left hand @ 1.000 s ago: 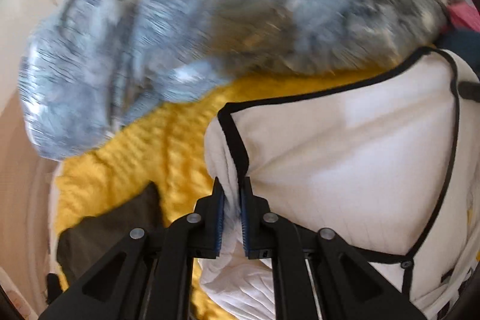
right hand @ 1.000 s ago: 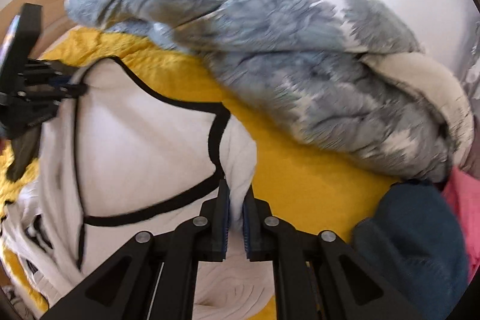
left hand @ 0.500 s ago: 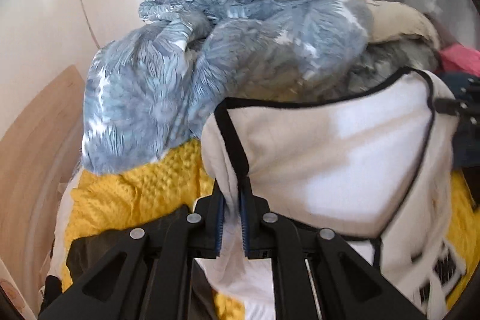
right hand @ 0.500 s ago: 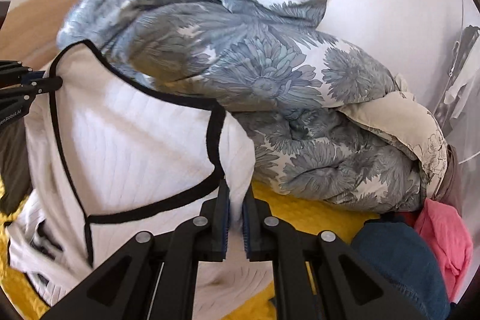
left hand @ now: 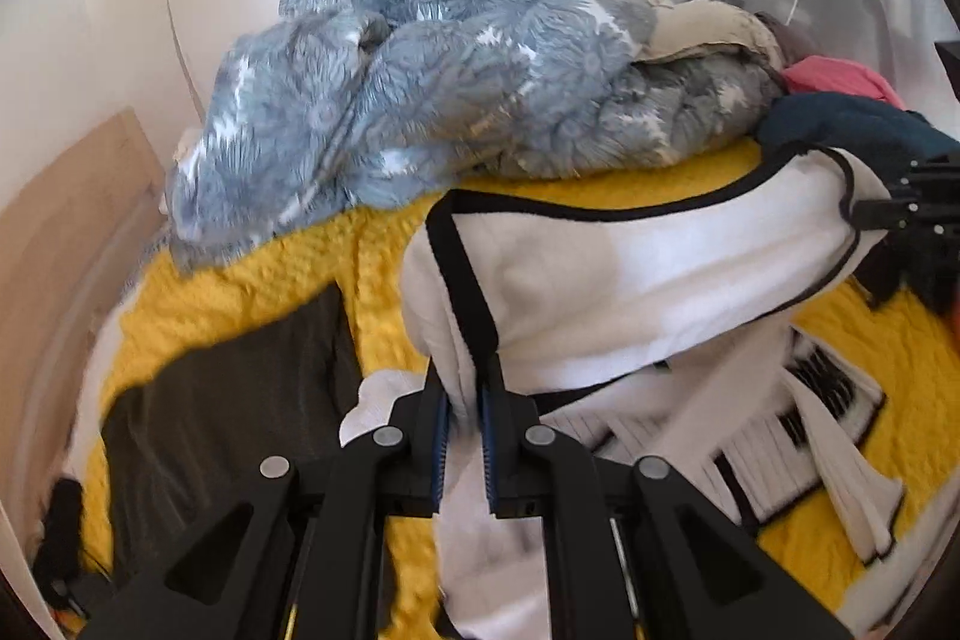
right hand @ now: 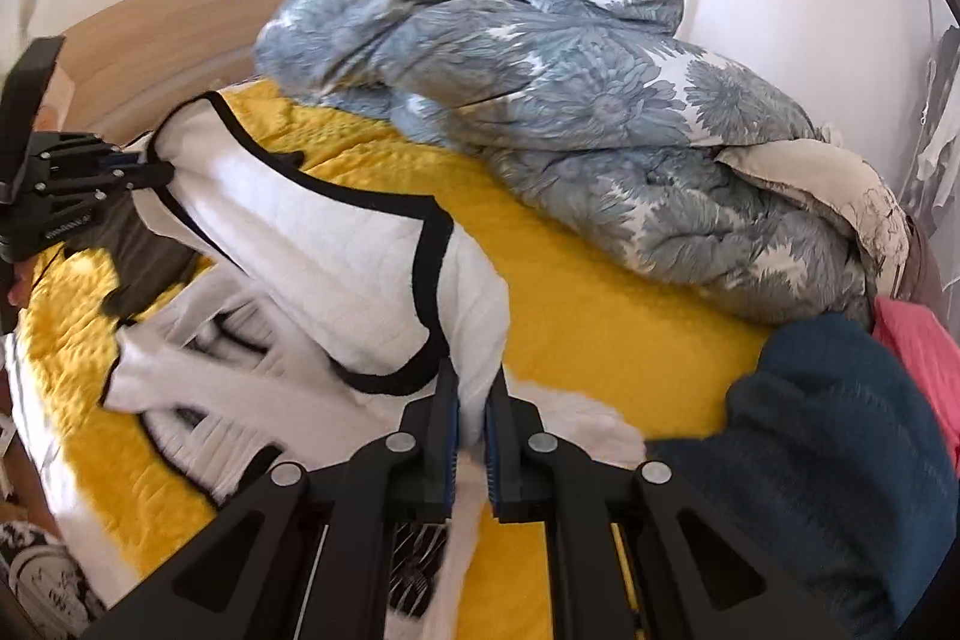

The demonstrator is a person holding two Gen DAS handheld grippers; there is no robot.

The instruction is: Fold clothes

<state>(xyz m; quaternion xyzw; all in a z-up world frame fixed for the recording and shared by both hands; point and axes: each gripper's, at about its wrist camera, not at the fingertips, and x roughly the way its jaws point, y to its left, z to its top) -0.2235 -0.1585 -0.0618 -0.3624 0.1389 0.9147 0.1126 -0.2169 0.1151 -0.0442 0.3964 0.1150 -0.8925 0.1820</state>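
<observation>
left tongs [left hand: 463, 415]: clenched on a bunched fold of the white ribbed garment with black trim [left hand: 630, 292], right at its black-edged border. blue pads press the cloth from both sides; fabric hangs below the jaws.

right tongs [right hand: 472, 421]: likewise clenched on the same white garment [right hand: 312, 244], at another point on the black-trimmed edge. cloth is pinched between the blue pads and trails down past them.

garment position: lifted at two points and stretched between the two tongs, sagging in the middle, its lower part with black stripes lying crumpled on the yellow textured bedspread [left hand: 252, 292]. in the left wrist view the right tongs [left hand: 900, 214] show at the right edge, gripping the far corner; in the right wrist view the left tongs [right hand: 126, 172] show at the left edge, gripping the other corner.

surroundings: a grey-blue floral duvet [right hand: 570, 58], heaped, lies on the bedspread [right hand: 600, 316] behind the garment, with a beige patch at its right end. a dark teal fuzzy cloth [right hand: 828, 430] sits near the right tongs, a pink cloth [right hand: 918, 346] just beside it. a dark olive-brown cloth [left hand: 240, 400] lies flat on the bedspread left of the left tongs. white wall [left hand: 90, 10] and pale wood headboard [right hand: 180, 22] behind. some motion blur in both views.
</observation>
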